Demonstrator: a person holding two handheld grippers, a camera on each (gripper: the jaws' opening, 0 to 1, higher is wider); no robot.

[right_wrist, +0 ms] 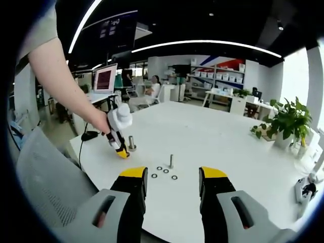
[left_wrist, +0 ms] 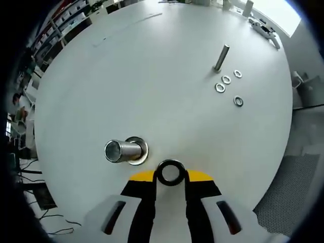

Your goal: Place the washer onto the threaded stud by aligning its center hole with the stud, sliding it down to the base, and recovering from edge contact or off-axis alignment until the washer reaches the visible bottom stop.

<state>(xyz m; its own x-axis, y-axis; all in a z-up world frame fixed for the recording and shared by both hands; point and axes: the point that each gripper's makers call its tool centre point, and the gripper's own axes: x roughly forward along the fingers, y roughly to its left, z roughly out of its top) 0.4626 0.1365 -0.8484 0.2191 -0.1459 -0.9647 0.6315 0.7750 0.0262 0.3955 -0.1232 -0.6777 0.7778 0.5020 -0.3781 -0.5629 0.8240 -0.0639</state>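
Note:
My left gripper [left_wrist: 170, 178] is shut on a dark ring washer [left_wrist: 170, 172], held just above the white table. Close to its left stands a thick steel stud [left_wrist: 121, 150] with a flat washer at its base, seen nearly end-on. The held washer is beside the stud, not over it. A thinner stud [left_wrist: 221, 56] rises further off, with several small washers [left_wrist: 226, 80] around it. In the right gripper view, a person's hand holds the left gripper [right_wrist: 119, 136] next to the thick stud [right_wrist: 132, 143]. My right gripper [right_wrist: 172, 178] hangs open over the near table edge, short of the thin stud [right_wrist: 171, 161].
The round white table [right_wrist: 217, 136] has its edge just below my right gripper. A grey mesh chair [right_wrist: 45, 172] stands at the left, a potted plant [right_wrist: 286, 124] at the right. Small white items [left_wrist: 263, 26] lie at the far rim.

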